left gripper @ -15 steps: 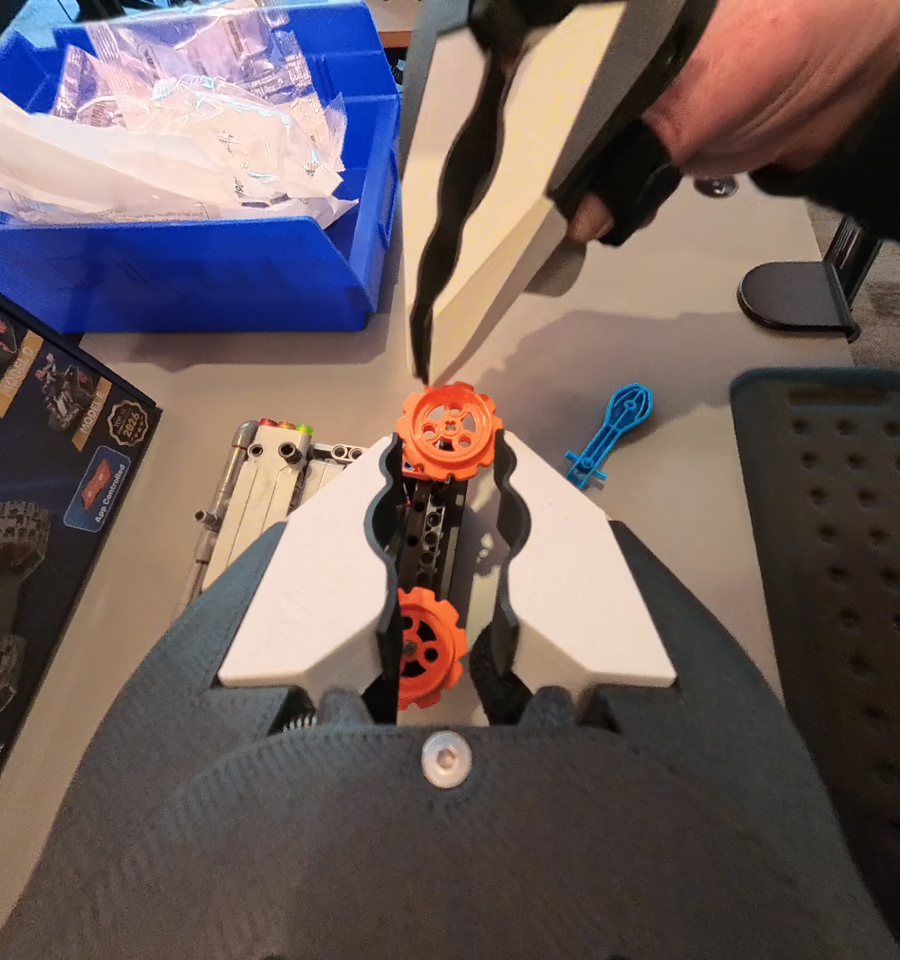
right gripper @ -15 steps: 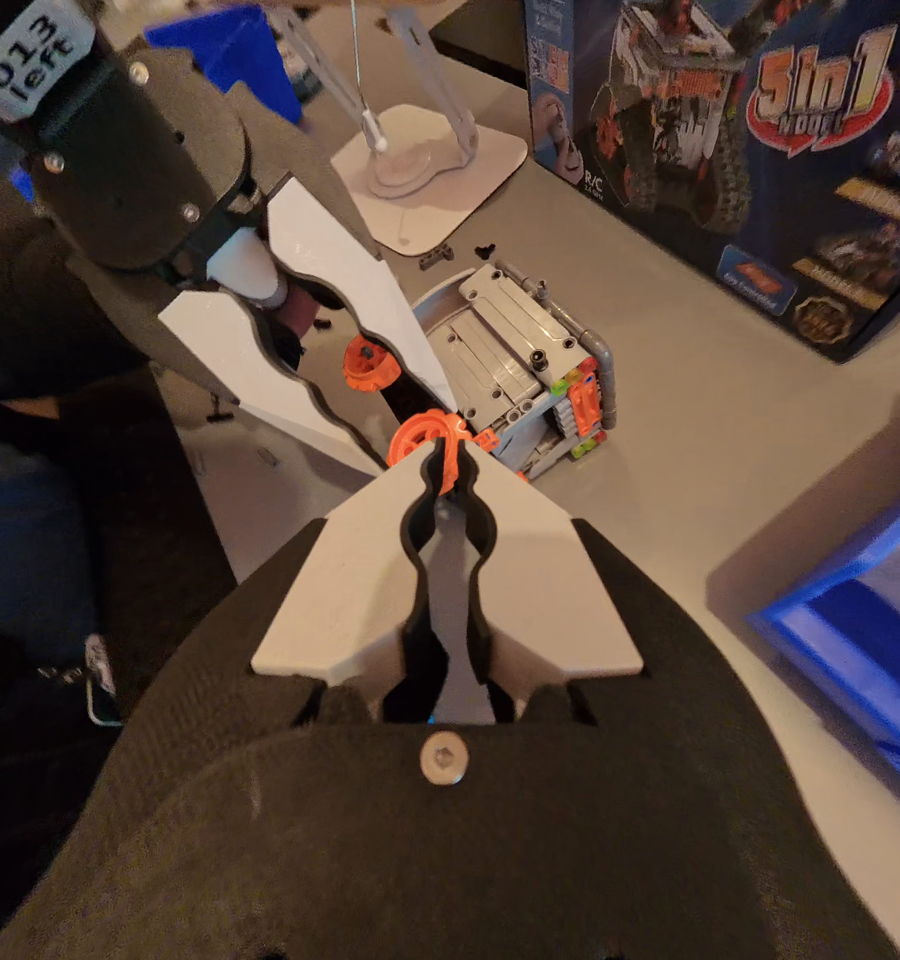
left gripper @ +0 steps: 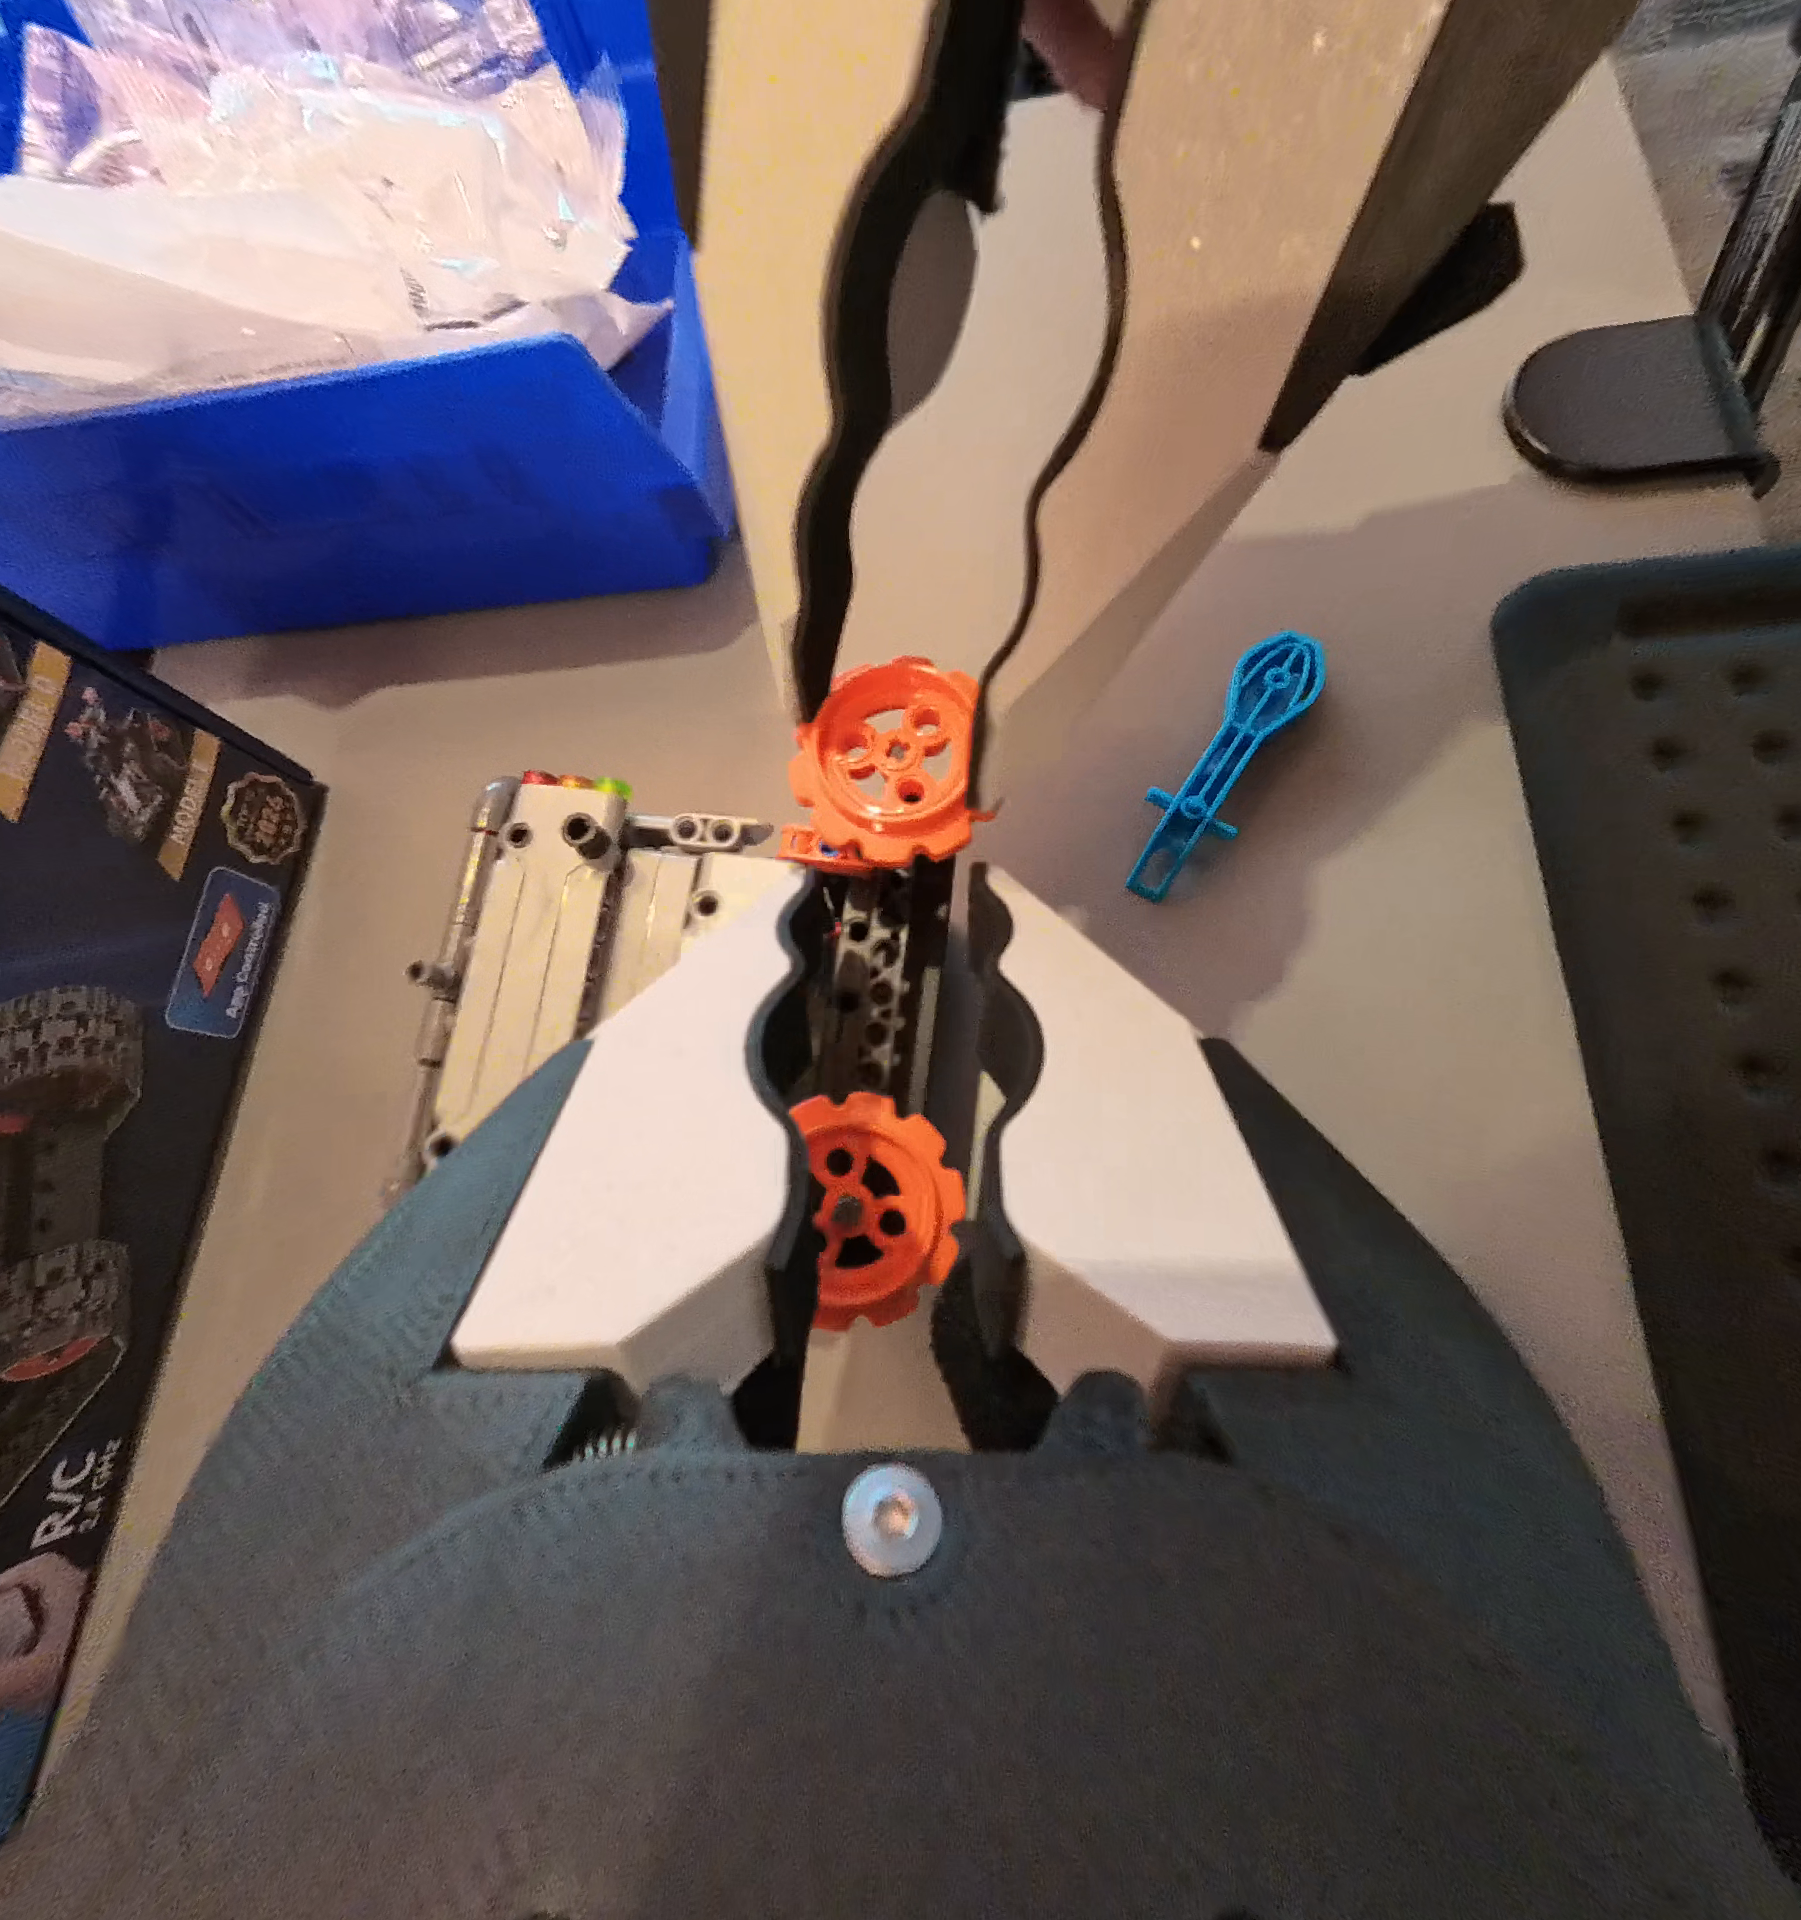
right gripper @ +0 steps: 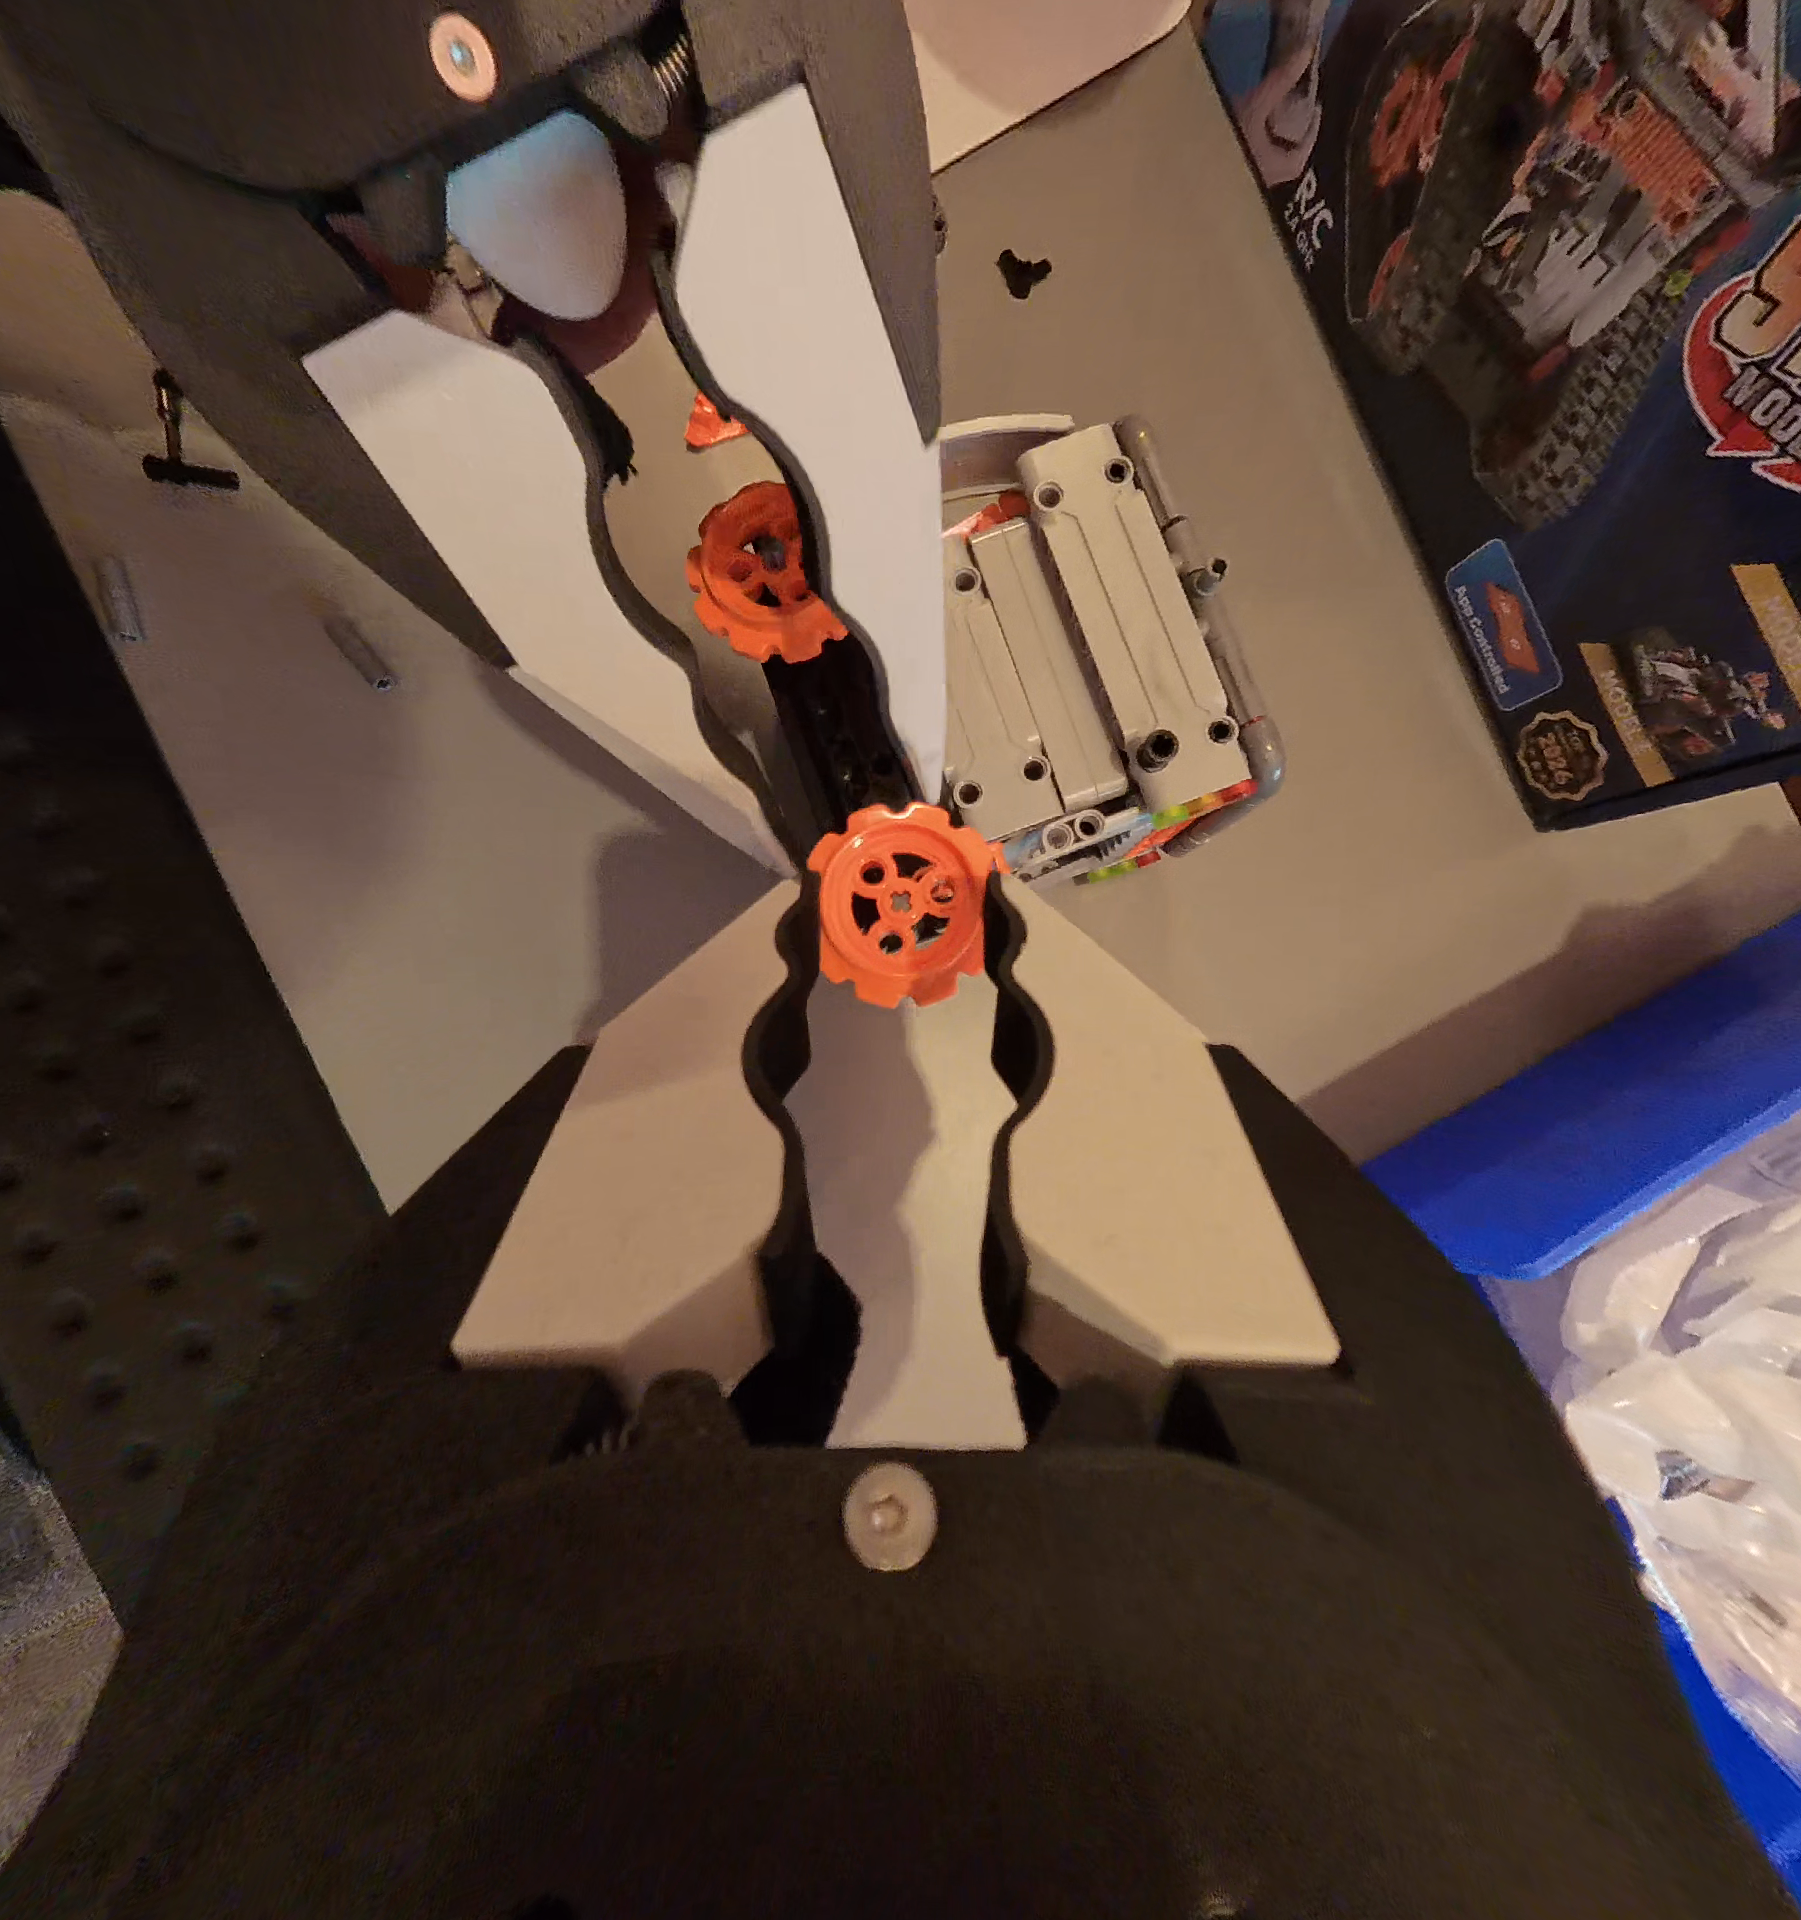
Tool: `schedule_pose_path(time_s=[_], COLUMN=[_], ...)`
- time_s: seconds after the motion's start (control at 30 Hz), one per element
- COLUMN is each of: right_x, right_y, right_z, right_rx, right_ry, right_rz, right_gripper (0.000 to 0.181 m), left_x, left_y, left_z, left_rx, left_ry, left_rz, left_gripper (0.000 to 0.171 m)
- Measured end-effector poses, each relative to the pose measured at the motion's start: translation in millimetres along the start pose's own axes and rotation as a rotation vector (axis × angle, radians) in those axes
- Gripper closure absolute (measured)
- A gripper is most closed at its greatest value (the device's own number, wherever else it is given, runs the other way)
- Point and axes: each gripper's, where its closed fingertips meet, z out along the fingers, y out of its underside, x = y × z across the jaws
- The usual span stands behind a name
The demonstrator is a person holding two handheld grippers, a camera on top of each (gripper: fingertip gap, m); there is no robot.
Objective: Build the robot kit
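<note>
Left gripper (left gripper: 880, 914), frame centre: fingers closing narrowly around a black beam (left gripper: 875, 997) carrying two orange wheels. Right gripper (right gripper: 901, 914): fingers pinching the far orange wheel (right gripper: 901, 920) by its rim. Grey block model (left gripper: 553, 935) lying on the table (left gripper: 1395, 1039) left of centre; blue tool (left gripper: 1228, 758) at right; blue bin (left gripper: 335, 499) upper left
</note>
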Motion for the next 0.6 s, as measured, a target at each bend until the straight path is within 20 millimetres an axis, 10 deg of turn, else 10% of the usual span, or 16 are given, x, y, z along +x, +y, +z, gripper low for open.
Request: schedule_pose_path(time_s=[0.6], right_x=[0.3], right_y=[3.7], right_z=[-0.1], right_rx=[0.059], right_ry=[0.008], right_rz=[0.058], right_gripper=[0.152], left_x=[1.1], left_y=[-13.0], left_z=[0.6], left_rx=[0.028], left_ry=[0.010], left_rz=[0.026], left_gripper=[0.147])
